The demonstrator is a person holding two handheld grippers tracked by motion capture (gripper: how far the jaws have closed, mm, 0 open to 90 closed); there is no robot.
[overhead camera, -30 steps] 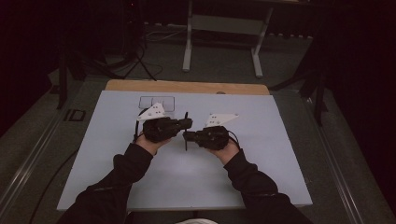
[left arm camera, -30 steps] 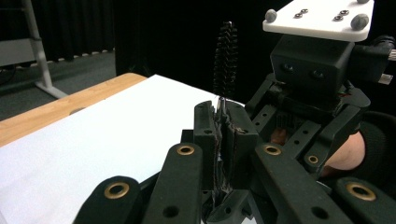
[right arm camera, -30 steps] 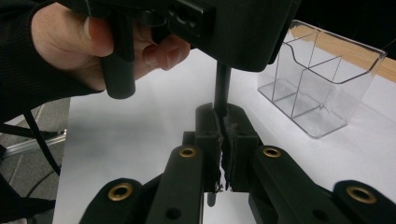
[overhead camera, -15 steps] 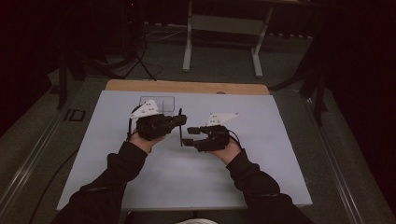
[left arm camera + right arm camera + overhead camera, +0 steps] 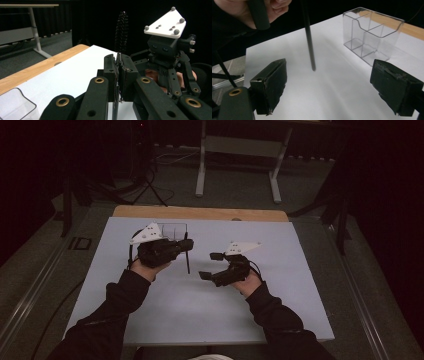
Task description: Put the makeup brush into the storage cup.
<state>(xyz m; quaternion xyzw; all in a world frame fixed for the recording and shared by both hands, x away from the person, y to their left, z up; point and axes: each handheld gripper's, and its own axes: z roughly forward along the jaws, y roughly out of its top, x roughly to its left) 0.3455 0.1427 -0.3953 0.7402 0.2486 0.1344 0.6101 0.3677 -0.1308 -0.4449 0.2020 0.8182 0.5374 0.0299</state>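
Black and thin, the bottle brush (image 5: 121,32) hangs clamped in our left gripper (image 5: 186,244) above the desk (image 5: 300,310). We judge it light, with soft bristles; hold its stiff stem. Our right gripper (image 5: 212,265) has just opened its jaws, nothing between them.

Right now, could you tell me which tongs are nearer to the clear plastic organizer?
Left. The left tongs, shut on a thin black brush, sit right beside the clear organizer at the table's far edge. The right tongs, open and empty, sit farther off to its right, nearer the person.
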